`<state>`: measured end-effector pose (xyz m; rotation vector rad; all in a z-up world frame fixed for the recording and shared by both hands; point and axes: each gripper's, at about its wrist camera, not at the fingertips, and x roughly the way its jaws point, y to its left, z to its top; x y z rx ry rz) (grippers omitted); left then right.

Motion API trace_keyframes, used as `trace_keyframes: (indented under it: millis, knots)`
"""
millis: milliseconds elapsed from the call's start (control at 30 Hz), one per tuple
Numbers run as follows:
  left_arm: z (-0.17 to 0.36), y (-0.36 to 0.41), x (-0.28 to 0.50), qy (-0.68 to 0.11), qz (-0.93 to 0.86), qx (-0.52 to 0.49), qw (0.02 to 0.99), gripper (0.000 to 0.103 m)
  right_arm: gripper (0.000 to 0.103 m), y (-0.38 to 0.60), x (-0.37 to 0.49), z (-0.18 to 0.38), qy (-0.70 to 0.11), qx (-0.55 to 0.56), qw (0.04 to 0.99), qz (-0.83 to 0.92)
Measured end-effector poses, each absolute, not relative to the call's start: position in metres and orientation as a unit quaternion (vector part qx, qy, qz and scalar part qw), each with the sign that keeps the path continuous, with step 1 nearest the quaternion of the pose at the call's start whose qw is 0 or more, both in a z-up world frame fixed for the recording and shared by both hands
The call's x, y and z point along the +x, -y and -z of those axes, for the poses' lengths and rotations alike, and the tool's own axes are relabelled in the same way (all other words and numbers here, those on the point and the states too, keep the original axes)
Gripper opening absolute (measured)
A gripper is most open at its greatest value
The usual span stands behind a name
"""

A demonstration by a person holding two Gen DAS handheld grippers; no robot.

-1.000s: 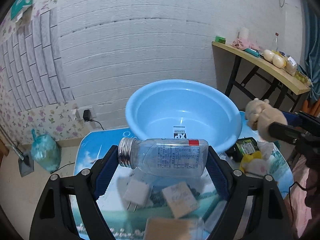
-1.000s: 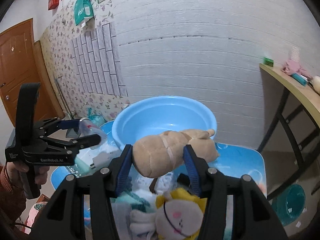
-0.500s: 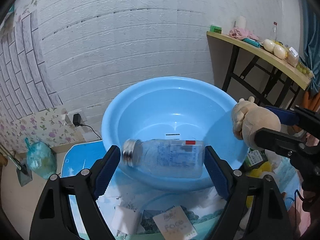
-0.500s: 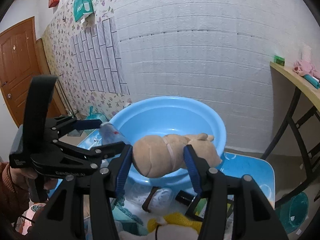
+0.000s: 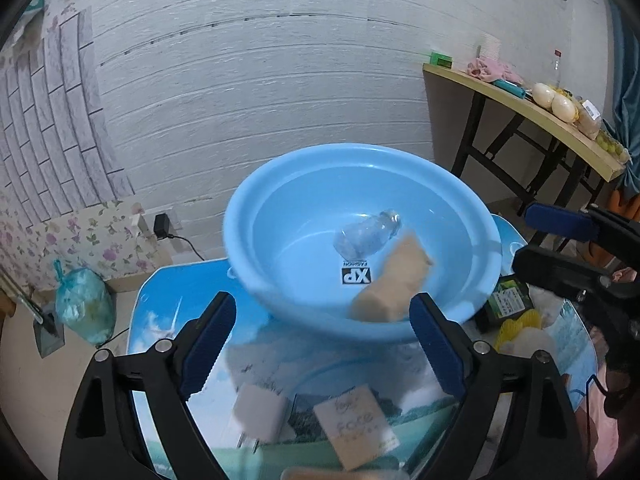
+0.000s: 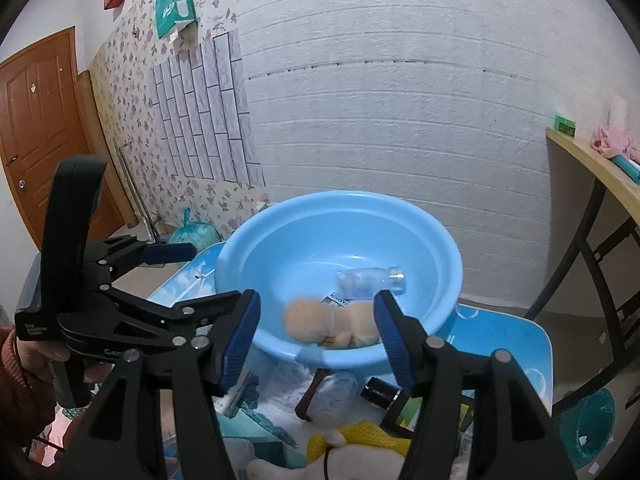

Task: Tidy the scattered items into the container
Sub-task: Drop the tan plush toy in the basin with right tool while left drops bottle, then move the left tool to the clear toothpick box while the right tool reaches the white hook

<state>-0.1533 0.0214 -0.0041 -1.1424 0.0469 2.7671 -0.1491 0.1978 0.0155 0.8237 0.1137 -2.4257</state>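
A light blue basin [image 5: 248, 248] [image 6: 448, 248] stands on the small blue table. Inside it lie a clear bottle [image 5: 366, 236] [image 6: 370, 280] and a tan plush toy [image 5: 390, 280] [image 6: 332, 322], both motion-blurred. My left gripper [image 5: 320, 340] is open and empty just in front of the basin's near rim. My right gripper [image 6: 318, 332] is open and empty at the basin's right side; it also shows in the left wrist view [image 5: 560, 240].
On the table [image 5: 168, 320] in front of the basin lie a white charger plug [image 5: 260, 416], a tan card [image 5: 354, 428], a dark packet [image 5: 508, 300], a yellow-haired doll [image 6: 360, 444] and a small jar [image 6: 328, 396]. A wooden side table [image 5: 532, 116] stands right.
Both grippers opened. The bottle left my left gripper and the plush toy left my right gripper; both dropped into the basin.
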Motion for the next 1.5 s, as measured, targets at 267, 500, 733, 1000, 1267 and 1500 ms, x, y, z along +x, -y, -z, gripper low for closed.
trace_keyframes:
  millis: [267, 500, 733, 1000, 1267, 1500]
  knots:
    - [0.004, -0.001, -0.117, 0.000, -0.922, -0.383, 0.055, 0.097, 0.059, -0.210, -0.126, -0.019, -0.041, 0.308, 0.271, 0.911]
    - [0.013, 0.015, -0.079, 0.003, -0.918, -0.394, 0.040, 0.098, 0.059, -0.236, -0.090, -0.012, -0.027, 0.322, 0.235, 0.917]
    - [0.029, 0.020, -0.041, 0.008, -0.914, -0.404, 0.038, 0.098, 0.059, -0.254, -0.048, 0.007, -0.016, 0.350, 0.208, 0.913]
    - [0.049, 0.023, -0.013, 0.012, -0.905, -0.423, 0.040, 0.099, 0.058, -0.256, -0.003, 0.043, -0.029, 0.397, 0.206, 0.894]
    - [0.057, 0.016, -0.002, 0.012, -0.903, -0.426, 0.050, 0.103, 0.051, -0.252, 0.009, 0.063, -0.030, 0.422, 0.214, 0.880]
    - [0.067, 0.010, -0.002, 0.015, -0.897, -0.438, 0.065, 0.103, 0.051, -0.247, 0.012, 0.070, -0.050, 0.429, 0.212, 0.877]
